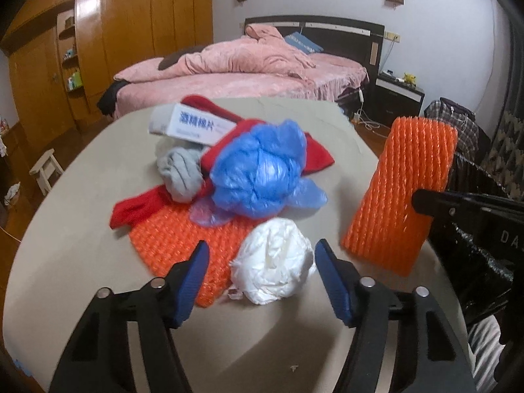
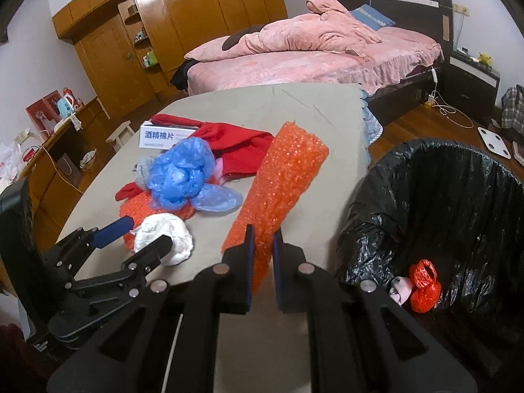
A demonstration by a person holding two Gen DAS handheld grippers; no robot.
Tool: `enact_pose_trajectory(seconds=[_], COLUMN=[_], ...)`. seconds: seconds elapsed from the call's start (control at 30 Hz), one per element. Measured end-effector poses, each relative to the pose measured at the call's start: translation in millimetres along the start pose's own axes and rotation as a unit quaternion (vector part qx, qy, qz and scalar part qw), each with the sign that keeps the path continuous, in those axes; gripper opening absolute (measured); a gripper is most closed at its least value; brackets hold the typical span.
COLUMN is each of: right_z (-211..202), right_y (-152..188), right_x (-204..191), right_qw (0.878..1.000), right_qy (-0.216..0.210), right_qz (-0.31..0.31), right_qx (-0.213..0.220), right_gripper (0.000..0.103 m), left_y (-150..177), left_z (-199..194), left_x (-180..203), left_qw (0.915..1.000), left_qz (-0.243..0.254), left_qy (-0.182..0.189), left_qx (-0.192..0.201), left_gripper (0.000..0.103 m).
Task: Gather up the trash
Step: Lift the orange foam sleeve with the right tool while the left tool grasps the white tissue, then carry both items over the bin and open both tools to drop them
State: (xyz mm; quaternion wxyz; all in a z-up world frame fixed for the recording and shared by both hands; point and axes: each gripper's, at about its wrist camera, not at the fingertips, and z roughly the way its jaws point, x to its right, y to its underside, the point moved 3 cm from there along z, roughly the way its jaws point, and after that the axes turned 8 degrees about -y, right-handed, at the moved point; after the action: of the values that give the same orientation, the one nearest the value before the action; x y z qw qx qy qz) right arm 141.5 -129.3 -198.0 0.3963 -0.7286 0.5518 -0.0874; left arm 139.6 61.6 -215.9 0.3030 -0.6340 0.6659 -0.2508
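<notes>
My left gripper is open around a crumpled white plastic wad lying on the beige table; it also shows in the right wrist view. My right gripper is shut on an orange foam net sleeve, held above the table near its right edge, also visible in the left wrist view. A blue plastic bag, a second orange foam net, a grey cloth ball, red cloth and a white box lie in a pile.
A bin with a black liner stands right of the table and holds a red bag. A pink bed and a wooden wardrobe are behind. A small stool stands left of the table.
</notes>
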Motion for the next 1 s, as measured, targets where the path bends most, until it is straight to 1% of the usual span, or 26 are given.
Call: enact_pose_trajectory(seconds=[0.03,0.1,0.2,0.3,0.37,0.47,0.67,0.87,1.0], right_z=[0.5,2.3,2.6,0.8,-0.3,-6.9,-30.7,-58.1,-81.1], right_y=[0.6,3.1,3.3,3.0,1.1,-1.5,-11.6,-17.7,-18.1], right_x=[0.7,2.8,4.6,4.5,4.1,4.2,3.6,11.1,30.5], right_qw=[1.000,1.000,1.000,1.000,1.000,1.000,1.000,0.998,0.997], right_qy=[0.000,0.000,0.001,0.000,0.000,0.002,0.007,0.025,0.048], right_qz=[0.001,0.003,0.005,0.004,0.003,0.001,-0.003,-0.004,0.011], right_qx=[-0.001,-0.004,-0.006,-0.004,-0.002,0.004,0.028,0.049,0.065], right_gripper=[0.010,0.010,0.010,0.010,0.010,0.010,0.010,0.010,0.010], left_y=[1.5,3.6,3.3,2.0,-2.1,-10.9,-35.0,-59.2,-73.3], left_z=[1.8,2.6,0.0,-4.7,-10.0,-21.6,-42.0,-58.4,-63.6], left_x=[1.5,4.9,8.5,8.7,7.9,7.0,8.5,23.1,42.9], left_qw=[1.0000,0.9998,0.9998,0.9998,0.9997,0.9993,0.9980,0.9963,0.9947], left_qz=[0.001,0.005,0.015,0.014,0.009,0.009,0.002,0.006,0.013], left_qy=[0.006,0.015,0.014,0.016,0.022,0.019,0.022,0.035,0.052], left_qx=[-0.005,-0.010,-0.004,0.003,0.011,0.031,0.059,0.078,0.088], left_gripper=[0.055,0.042,0.032,0.027,0.026,0.026,0.026,0.026,0.026])
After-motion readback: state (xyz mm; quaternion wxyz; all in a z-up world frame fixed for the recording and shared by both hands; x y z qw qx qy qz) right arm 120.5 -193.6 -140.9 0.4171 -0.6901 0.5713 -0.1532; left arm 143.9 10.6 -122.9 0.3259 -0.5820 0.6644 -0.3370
